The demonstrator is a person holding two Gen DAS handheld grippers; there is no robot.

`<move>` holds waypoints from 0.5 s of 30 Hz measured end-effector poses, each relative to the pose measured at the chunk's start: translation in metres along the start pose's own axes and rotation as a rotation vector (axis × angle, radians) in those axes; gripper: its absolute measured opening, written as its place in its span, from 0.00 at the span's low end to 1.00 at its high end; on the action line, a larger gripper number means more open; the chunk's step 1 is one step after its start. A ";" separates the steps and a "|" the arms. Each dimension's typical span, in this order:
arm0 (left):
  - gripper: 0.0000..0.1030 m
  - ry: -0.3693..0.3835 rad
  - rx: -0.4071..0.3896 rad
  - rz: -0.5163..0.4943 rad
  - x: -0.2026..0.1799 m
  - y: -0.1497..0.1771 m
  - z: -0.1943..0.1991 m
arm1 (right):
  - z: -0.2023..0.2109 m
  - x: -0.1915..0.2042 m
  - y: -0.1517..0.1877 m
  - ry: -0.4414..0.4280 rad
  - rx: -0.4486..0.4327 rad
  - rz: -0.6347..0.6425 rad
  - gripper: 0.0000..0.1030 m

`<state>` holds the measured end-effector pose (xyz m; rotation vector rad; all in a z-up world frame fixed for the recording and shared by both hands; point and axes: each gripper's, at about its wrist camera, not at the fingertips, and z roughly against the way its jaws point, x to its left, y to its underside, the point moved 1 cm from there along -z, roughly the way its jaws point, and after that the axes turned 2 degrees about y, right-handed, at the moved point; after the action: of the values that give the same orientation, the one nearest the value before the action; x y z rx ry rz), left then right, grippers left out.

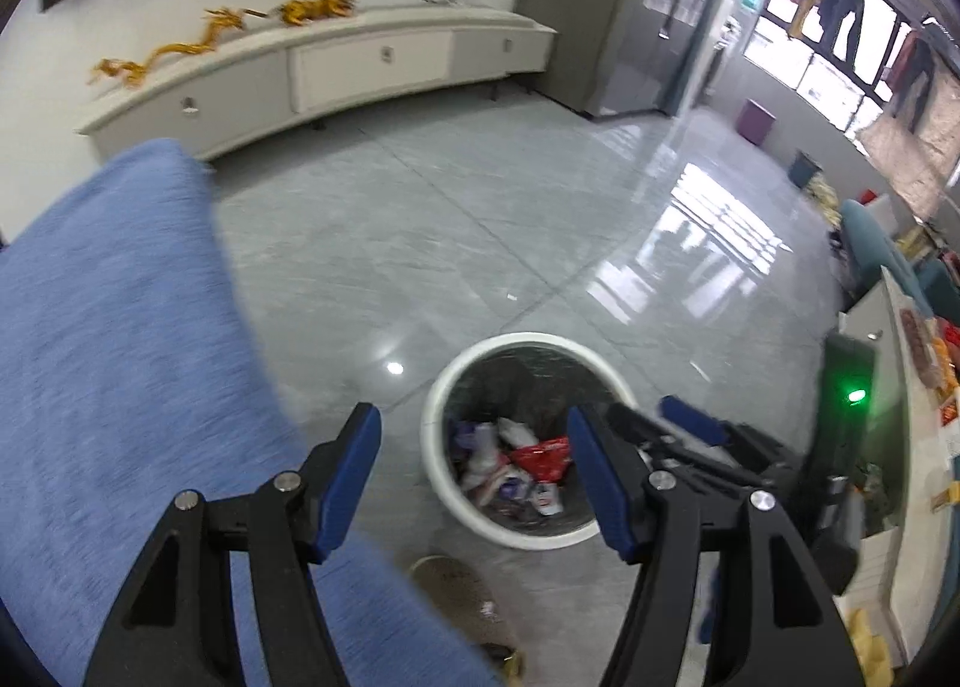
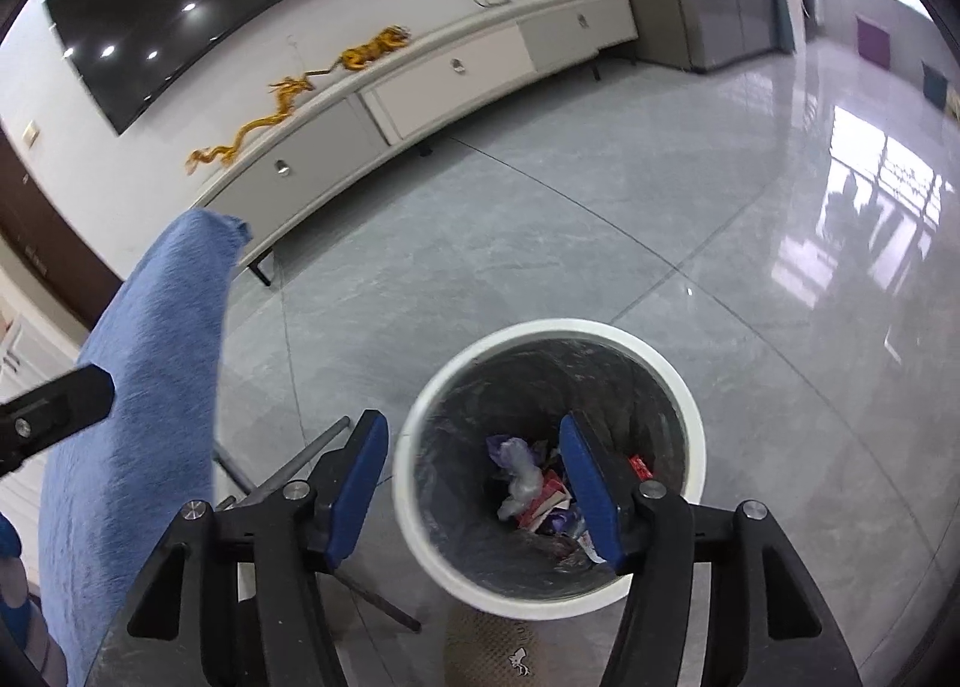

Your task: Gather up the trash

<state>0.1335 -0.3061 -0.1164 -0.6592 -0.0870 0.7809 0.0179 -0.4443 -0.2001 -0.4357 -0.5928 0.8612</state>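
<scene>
A white round trash bin [image 1: 433, 447] with a dark liner stands on the grey tile floor, holding crumpled wrappers and bags [image 1: 534, 462]. My left gripper [image 1: 474, 417] hovers above its near left side, jaws open, nothing between the blue pads. My right gripper [image 1: 660, 417] reaches in from the right over the bin's rim. In the right wrist view the bin [image 2: 558, 328] lies directly below, its trash [image 2: 531, 492] at the bottom. My right gripper [image 2: 473, 424] hangs over it open and empty.
A blue fabric-covered seat [image 1: 120, 357] [image 2: 144, 387] fills the left side. A slipper [image 1: 462, 585] lies in front of the bin. Metal legs [image 2: 312, 453] stand left of it. A low white cabinet [image 1: 360, 63] lines the far wall; a cluttered table [image 1: 900, 387] is at right.
</scene>
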 end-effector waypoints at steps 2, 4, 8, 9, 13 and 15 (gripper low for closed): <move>0.61 -0.057 -0.033 0.015 0.015 0.010 0.020 | 0.010 0.018 0.002 -0.001 -0.013 0.043 0.61; 0.61 -0.107 -0.065 0.037 0.031 0.019 0.040 | 0.020 0.037 0.005 -0.001 -0.030 0.091 0.64; 0.61 -0.218 -0.133 0.080 0.067 0.040 0.084 | 0.043 0.079 0.014 -0.017 -0.066 0.181 0.70; 0.61 -0.250 -0.155 0.105 0.080 0.048 0.098 | 0.051 0.093 0.016 -0.022 -0.080 0.211 0.70; 0.68 -0.358 -0.225 0.148 0.108 0.075 0.139 | 0.072 0.131 0.024 -0.031 -0.122 0.285 0.77; 0.68 -0.406 -0.256 0.165 0.119 0.086 0.156 | 0.082 0.148 0.028 -0.039 -0.141 0.318 0.78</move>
<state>0.1166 -0.1001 -0.0617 -0.7472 -0.5144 1.0660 0.0245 -0.2989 -0.1093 -0.6543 -0.6323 1.1373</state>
